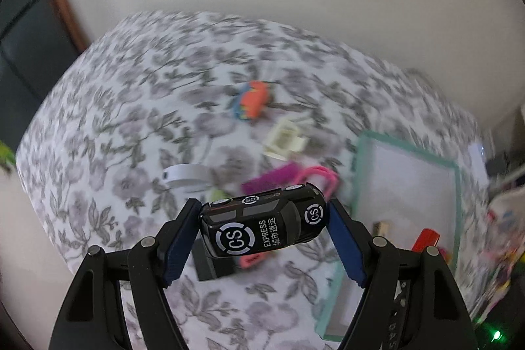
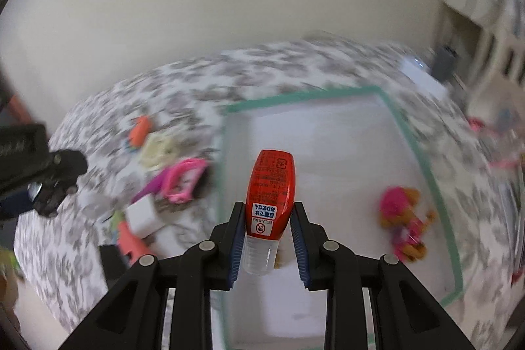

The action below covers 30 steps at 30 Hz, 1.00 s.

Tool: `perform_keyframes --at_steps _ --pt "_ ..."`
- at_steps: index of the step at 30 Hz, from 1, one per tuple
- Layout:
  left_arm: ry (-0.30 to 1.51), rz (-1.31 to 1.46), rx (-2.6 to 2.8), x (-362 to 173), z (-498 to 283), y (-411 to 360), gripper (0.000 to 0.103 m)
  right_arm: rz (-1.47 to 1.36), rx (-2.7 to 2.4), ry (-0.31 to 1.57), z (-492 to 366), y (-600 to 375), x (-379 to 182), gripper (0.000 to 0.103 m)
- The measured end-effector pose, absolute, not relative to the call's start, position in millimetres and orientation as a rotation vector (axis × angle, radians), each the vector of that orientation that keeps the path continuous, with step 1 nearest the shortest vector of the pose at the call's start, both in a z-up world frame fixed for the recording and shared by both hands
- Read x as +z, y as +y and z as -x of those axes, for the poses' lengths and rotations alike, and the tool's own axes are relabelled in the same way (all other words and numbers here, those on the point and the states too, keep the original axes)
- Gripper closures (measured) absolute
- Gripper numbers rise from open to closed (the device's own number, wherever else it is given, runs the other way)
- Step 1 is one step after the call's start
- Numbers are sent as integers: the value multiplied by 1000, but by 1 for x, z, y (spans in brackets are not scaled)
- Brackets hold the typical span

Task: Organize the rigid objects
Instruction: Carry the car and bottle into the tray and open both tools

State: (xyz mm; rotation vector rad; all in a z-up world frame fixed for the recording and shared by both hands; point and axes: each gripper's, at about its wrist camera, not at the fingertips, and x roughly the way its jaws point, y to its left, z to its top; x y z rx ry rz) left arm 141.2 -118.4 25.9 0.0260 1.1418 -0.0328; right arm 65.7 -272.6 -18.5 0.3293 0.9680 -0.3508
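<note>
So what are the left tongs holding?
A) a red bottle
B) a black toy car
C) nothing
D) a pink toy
B: in the left wrist view, the left tongs are clamped on the ends of a black toy car printed with "CS EXPRESS"; the red bottle is in the right tongs instead.

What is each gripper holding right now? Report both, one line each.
Left gripper: closed on the black toy car.
Right gripper: closed on the red bottle.

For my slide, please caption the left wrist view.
Left gripper holds black toy car above floral cloth.
</note>
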Motion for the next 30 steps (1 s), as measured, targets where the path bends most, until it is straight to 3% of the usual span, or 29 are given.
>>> perform_keyframes --at_steps 10,30 --pt "1220 -104 -181 -11 -107 -192 25 -377 -520 1034 -47 -320 -37 74" --pt "1382 -11 -329 -51 -103 -198 25 -490 -572 1179 -33 -335 -71 74"
